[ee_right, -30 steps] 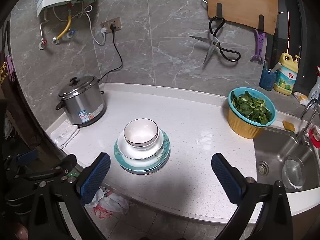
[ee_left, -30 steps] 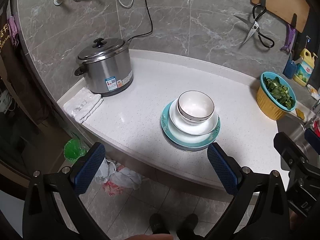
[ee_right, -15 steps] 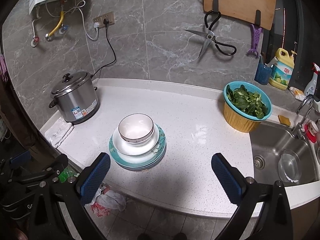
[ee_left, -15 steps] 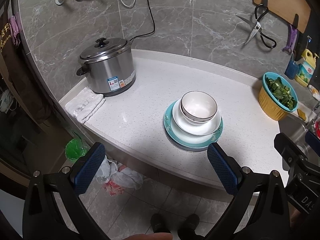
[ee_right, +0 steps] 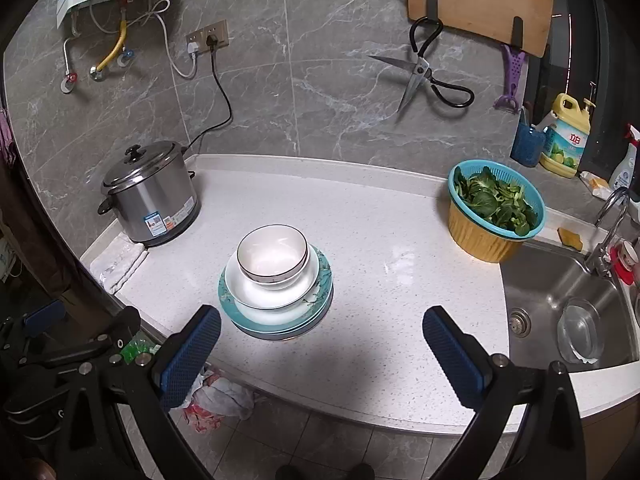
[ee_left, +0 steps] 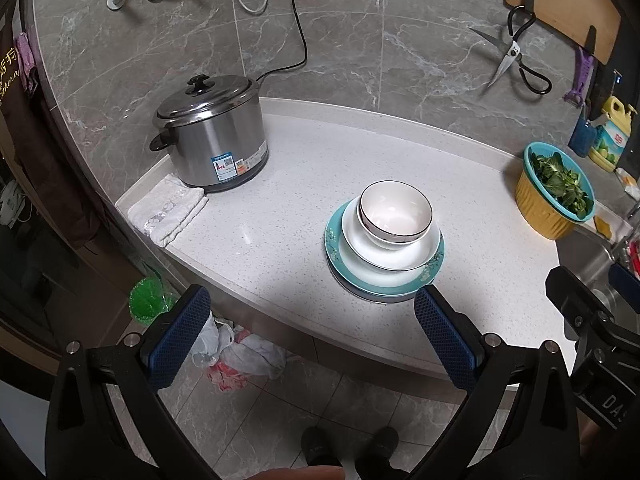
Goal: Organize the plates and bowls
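On the white speckled worktop (ee_right: 384, 240) stands one stack of dishes: a white bowl (ee_right: 273, 255) with a dark rim sits in a white deep plate (ee_right: 264, 294), which rests on a teal plate (ee_right: 320, 300) with a floral edge; under that there seems to be at least one more plate, though the layers are hard to count from these angles. The stack is near the front edge of the worktop, well apart from the steel pot (ee_right: 150, 192) at the back left, which stands just beside a folded white cloth (ee_right: 118, 264). To the right of the stack, also well apart, is a basket of greens (ee_right: 494, 208) next to the sink (ee_right: 560, 292).

The left claw (ee_left: 312, 334) hangs in front of the worktop edge with its blue-padded fingers (ee_left: 180, 336) spread wide and nothing between them. The right claw (ee_right: 320, 354) is likewise wide apart and empty, held just short of the stack, its left pad near the teal plate's rim but not touching it. Scissors (ee_right: 424, 72) and a wooden cutting board (ee_right: 480, 0) hang on the grey marble wall
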Demonstrator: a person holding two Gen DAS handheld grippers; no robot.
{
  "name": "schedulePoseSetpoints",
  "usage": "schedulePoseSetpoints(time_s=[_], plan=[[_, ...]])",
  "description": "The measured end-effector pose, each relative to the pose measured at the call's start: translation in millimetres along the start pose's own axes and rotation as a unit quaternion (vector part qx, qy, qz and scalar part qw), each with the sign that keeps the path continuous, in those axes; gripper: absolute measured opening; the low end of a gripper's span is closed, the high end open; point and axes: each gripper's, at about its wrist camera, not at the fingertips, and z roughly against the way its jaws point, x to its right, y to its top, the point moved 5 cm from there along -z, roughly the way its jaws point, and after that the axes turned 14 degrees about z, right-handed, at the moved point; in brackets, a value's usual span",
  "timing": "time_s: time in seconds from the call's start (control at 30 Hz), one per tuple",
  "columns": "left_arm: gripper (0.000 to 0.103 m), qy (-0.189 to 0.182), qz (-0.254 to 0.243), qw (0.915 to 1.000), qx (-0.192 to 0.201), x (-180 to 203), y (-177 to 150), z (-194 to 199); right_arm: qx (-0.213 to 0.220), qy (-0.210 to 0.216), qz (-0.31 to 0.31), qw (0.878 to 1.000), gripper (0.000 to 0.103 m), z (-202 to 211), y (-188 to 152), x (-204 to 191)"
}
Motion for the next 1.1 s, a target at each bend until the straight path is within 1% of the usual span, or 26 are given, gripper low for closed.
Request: schedulePoseSetpoints(time_s=[1.1], plan=[[0.103,-0.004,-0.003,1.0000,-0.003,1.7,2.4,-6.6,-0.002,0.001,0.000,1.000,0.103,-0.5,-0.4,-4.6]])
